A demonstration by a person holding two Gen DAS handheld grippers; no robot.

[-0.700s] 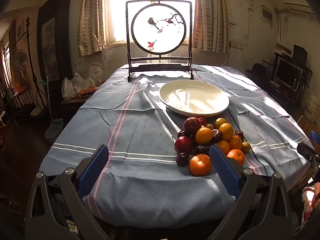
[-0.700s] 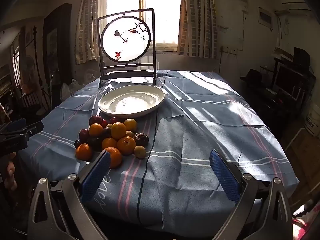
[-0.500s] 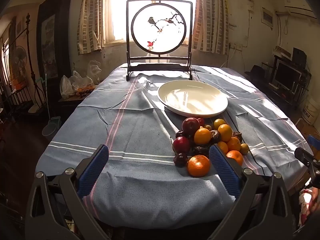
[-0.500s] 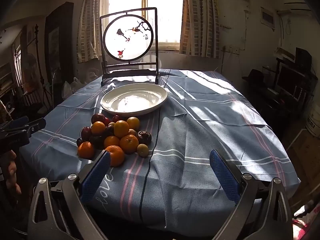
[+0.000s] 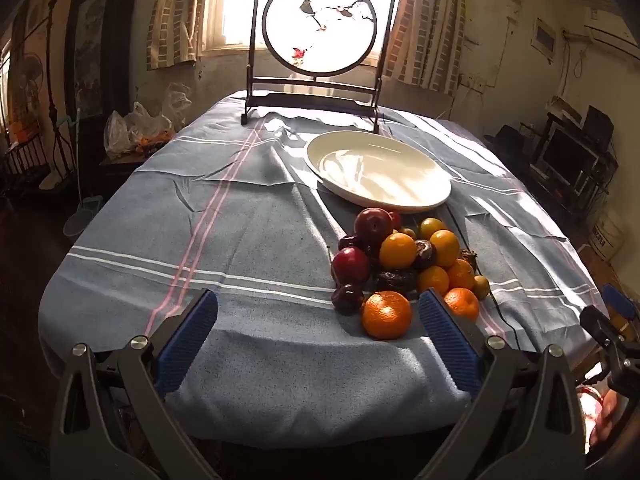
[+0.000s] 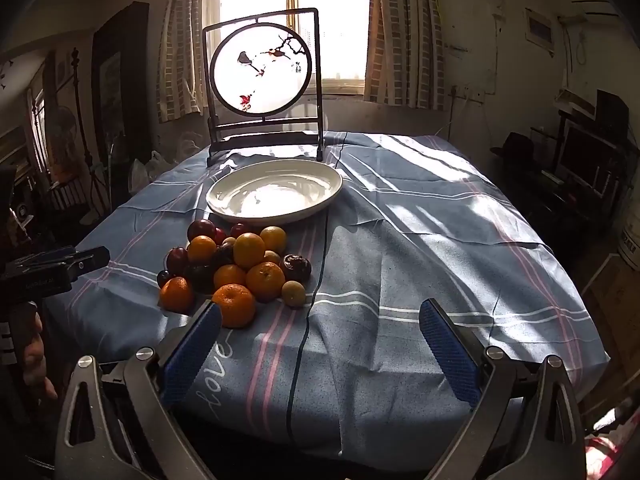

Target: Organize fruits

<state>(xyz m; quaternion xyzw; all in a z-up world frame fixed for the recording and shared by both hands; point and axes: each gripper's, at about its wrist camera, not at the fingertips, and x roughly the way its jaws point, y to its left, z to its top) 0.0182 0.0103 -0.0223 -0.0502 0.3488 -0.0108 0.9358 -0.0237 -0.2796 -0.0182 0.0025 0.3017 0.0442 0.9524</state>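
A heap of fruit (image 5: 404, 256) lies on the blue tablecloth: oranges, red plums, dark fruits and a small green one. It also shows in the right wrist view (image 6: 236, 268). An empty white plate (image 5: 378, 172) sits just behind the heap, also seen in the right wrist view (image 6: 276, 198). My left gripper (image 5: 318, 334) is open and empty at the table's near edge, left of the heap. My right gripper (image 6: 320, 344) is open and empty at the near edge, right of the heap. An orange (image 6: 234, 306) lies by its left finger.
A round painted screen in a dark frame (image 5: 318, 40) stands at the table's far end by the window. A black cable (image 6: 316, 280) runs down the cloth past the heap. Furniture and a screen (image 5: 568, 160) stand to the right; plastic bags (image 5: 136, 128) to the left.
Both grippers have moved a little forward and up toward the table; the fruit and plate appear larger. Nothing on the table has moved.
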